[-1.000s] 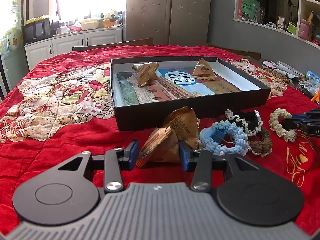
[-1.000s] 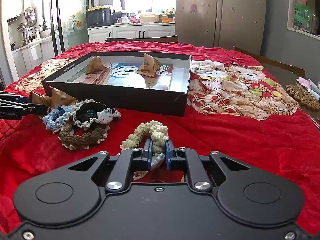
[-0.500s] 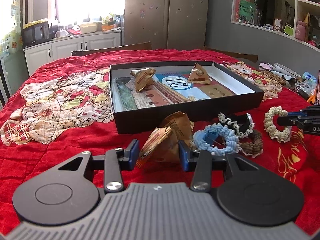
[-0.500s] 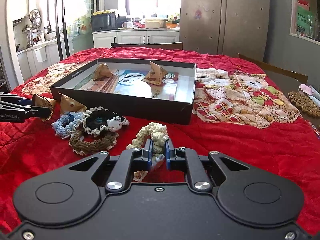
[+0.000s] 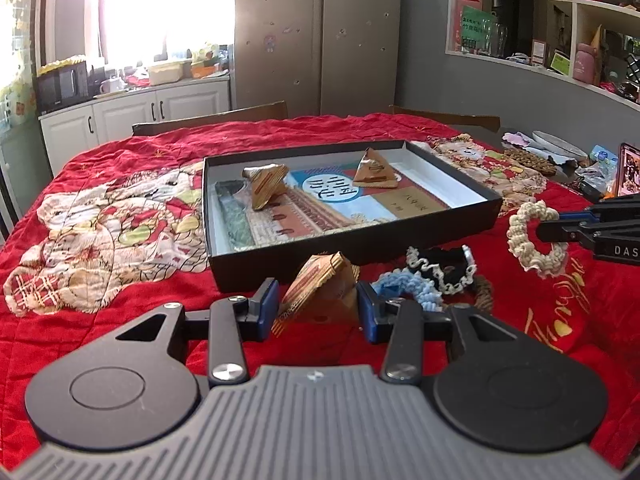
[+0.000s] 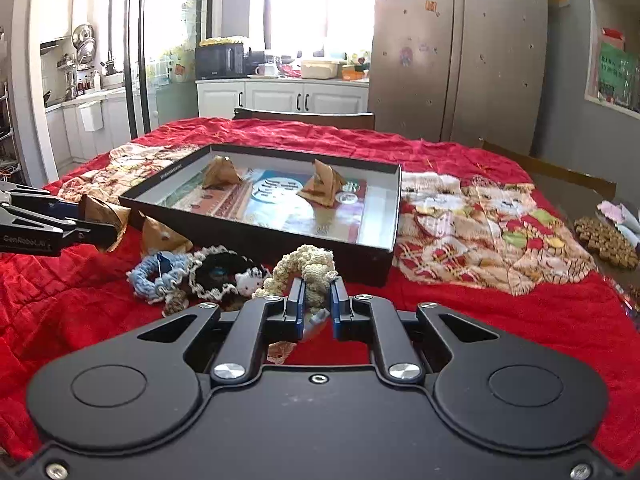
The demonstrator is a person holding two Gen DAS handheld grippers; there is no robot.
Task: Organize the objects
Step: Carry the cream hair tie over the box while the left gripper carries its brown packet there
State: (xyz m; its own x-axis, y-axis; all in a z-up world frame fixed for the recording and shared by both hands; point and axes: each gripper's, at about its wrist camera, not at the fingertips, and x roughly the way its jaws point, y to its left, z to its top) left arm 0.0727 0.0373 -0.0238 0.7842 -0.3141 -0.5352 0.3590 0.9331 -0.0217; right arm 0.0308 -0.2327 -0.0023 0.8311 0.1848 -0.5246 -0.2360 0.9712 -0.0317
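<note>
1. Left gripper (image 5: 318,312): jaws spread wide, 1 on each side of a brown pyramid packet (image 5: 320,288). The packet sits between the jaws, looks close to both blue pads, but I cannot tell if it is pinched.
2. The packet's long edge tilts up, running from low near the left pad to its peak away from the camera. Striped kraft-brown wrapper, crinkled. In the right wrist view it sits at the tip of the left gripper (image 6: 86,220), above the red cloth.
3. A second brown packet (image 6: 164,236) lies on the surface just beside the black tray (image 5: 452,220), near its front corner.
4. Right gripper (image 6: 316,310): jaws clenched on a cream crochet scrunchie (image 6: 308,264). From the left wrist view the scrunchie (image 5: 534,236) hangs as an upright ring from the right gripper (image 5: 544,232), loop facing the camera.
5. Cream, ribbed, ruffled yarn; bunched up between the pads, rest rising past the fingertips.
6. A blue scrunchie (image 6: 154,276) and a black scrunchie (image 6: 224,276) with white trim lie touching on the surface in front of the tray.
7. The tray holds 2 more packets (image 5: 266,184), (image 5: 374,170), well apart.
</note>
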